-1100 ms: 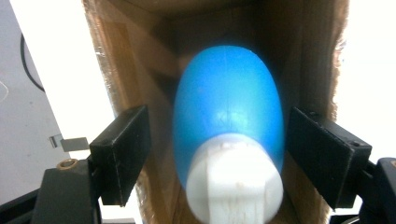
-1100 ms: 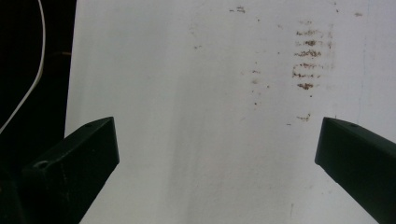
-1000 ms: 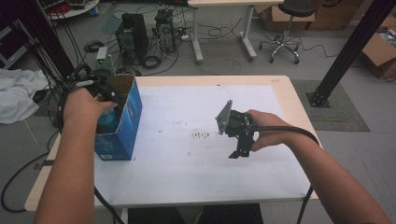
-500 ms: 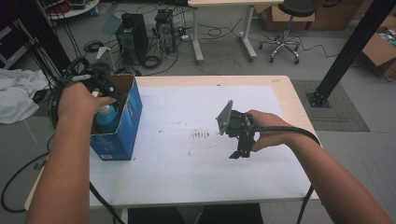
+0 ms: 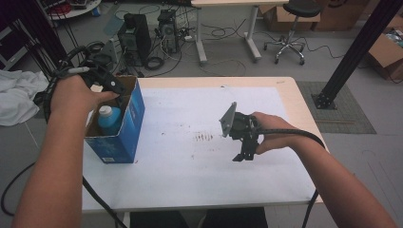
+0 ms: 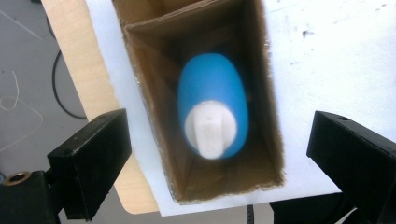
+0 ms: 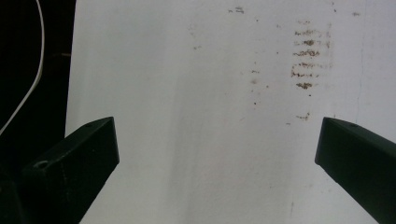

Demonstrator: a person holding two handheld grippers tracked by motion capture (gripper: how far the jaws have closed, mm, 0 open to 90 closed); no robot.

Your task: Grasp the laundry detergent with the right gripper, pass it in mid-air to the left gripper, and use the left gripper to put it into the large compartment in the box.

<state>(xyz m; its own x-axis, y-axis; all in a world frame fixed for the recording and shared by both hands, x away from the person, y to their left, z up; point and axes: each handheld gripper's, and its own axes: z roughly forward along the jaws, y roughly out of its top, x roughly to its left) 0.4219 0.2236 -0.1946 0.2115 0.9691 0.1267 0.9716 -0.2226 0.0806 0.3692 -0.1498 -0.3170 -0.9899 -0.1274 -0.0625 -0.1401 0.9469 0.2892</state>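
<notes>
white table sheet [image 5: 190, 166] lies bare beneath the right gripper [image 7: 217, 172], jaws apart; left gripper [image 6: 219, 168], jaws wide, hovers above the open blue cardboard box [image 5: 124, 135] holding a blue bottle [image 6: 212, 112] at the table's edge.

Bottle [image 6: 212, 112]: blurred in left gripper view; cap shape unclear; lower body hidden by box walls in high view.
Box [image 5: 126, 130]: far end cut off by top edge of left gripper view; print on blue side too small to read.
Left gripper [image 5: 102, 80]: jaws hidden behind hand and box rim in high view.
Right gripper [image 5: 242, 133]: jaw gap too small to judge in high view.
Brown marks [image 7: 308, 58]: smudged, nature unclear.
</notes>
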